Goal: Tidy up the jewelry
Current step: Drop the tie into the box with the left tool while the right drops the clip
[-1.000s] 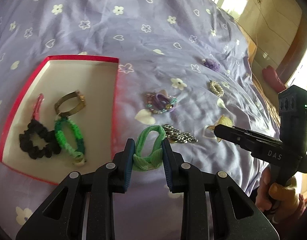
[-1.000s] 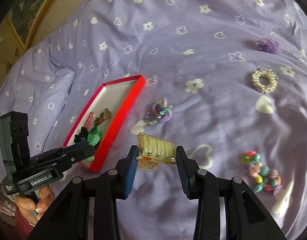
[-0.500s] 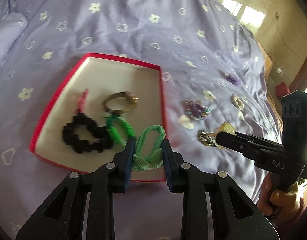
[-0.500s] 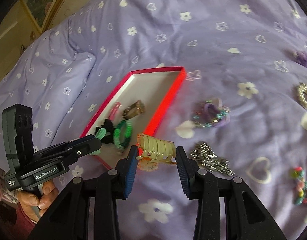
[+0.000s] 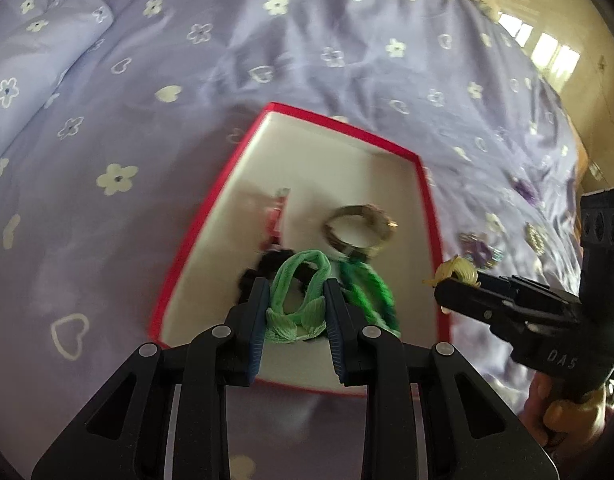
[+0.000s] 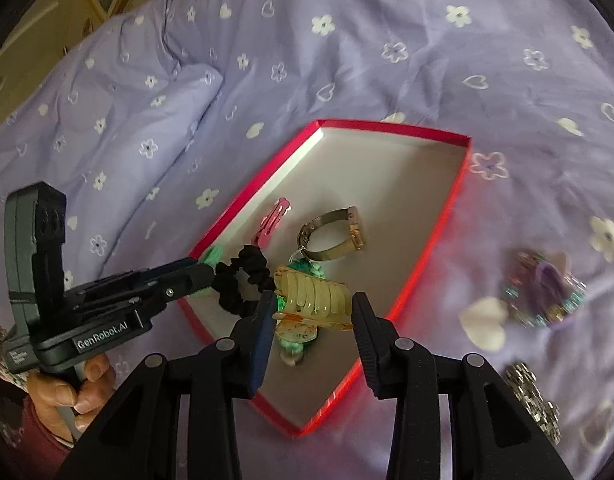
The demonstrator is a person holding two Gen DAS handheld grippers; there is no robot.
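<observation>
Both grippers are carrying loads over the red tray [image 6: 427, 272]: the left gripper [image 5: 295, 312] is pinching a pale green fabric hair tie [image 5: 301, 296] between nearly closed jaws, and the right gripper [image 6: 313, 312] is clamping a translucent yellow claw clip [image 6: 313, 294] at a wider spread. Each piece is hanging above the near half of the tray, so the step in hand looks like the drop. Doing it well probably means lowering each tool close to the white floor before easing the jaws apart, and choosing the bare far half, since the soft tie could cling to a pad and the clip could bounce off the low rim. Taking turns would likely be safer, as the two tools are working near each other. Lying inside the tray are a pink snap clip [image 6: 273, 222], a gold watch-like bangle [image 6: 333, 236], a black scrunchie [image 6: 237, 280] and a bright green band [image 5: 367, 292]. Sitting outside on the purple bedspread [image 6: 347, 60] are a purple beaded piece [image 6: 547, 288] and a silver chain [image 6: 533, 404]
</observation>
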